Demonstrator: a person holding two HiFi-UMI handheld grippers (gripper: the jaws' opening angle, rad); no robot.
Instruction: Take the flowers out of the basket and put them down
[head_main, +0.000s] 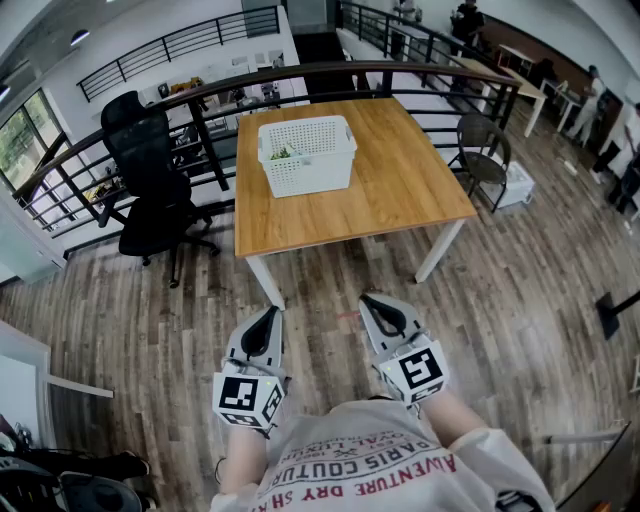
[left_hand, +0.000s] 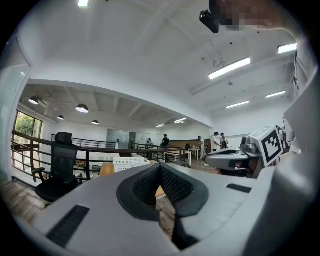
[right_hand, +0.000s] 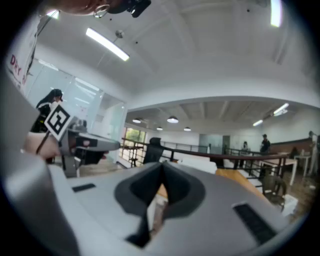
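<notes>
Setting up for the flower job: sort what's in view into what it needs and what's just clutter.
For the job: basket; green bit inside it, likely the flowers; table; left gripper and right gripper, both shut, empty.
Lying about: black office chair; brown chair; railing.

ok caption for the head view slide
Left hand-held gripper and right hand-held gripper, both shut, face a white basket on a wooden table.
</notes>
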